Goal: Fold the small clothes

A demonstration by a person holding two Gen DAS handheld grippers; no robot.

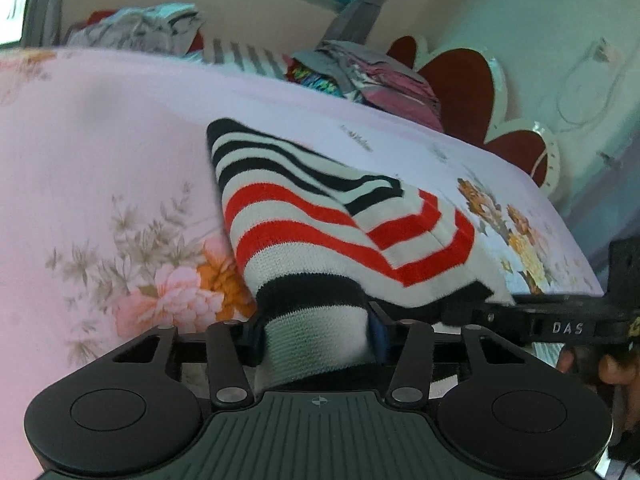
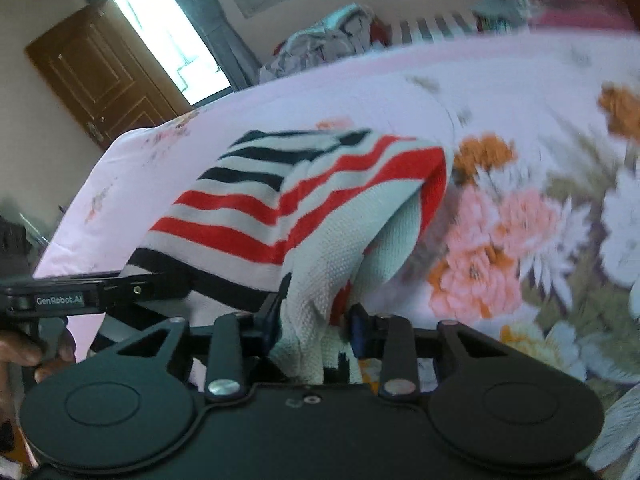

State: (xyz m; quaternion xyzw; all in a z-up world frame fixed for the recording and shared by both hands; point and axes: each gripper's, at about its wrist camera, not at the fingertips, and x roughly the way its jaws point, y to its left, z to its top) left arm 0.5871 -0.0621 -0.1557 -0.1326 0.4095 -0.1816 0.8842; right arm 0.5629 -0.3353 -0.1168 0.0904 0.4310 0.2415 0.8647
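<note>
Left wrist view, hold: the left gripper (image 1: 316,334) has its fingers clenched on the near hem of the striped knit garment (image 1: 320,216), so that this corner can be carried over for a fold, I judge.
Left wrist view, garment place: it lies on the bed sheet (image 1: 100,152), from the fingers toward 12 o'clock, one layer already turned over another.
Left wrist view, other tool: the right gripper (image 1: 560,326) reaches in from 3 o'clock, at the same hem.
Left wrist view, background: piles of clothes (image 1: 360,72) at 12 o'clock, probably waiting.
Right wrist view, hold: the right gripper (image 2: 316,320) pinches a bunched white part of the garment (image 2: 280,200); the cloth hangs loose from the fingers.
Right wrist view, other tool: the left gripper (image 2: 80,298) is at 9 o'clock, a hand (image 2: 36,354) under it.
Materials: soft ribbed knit with black, red and white stripes; smooth pink flowered sheet (image 2: 500,92).
</note>
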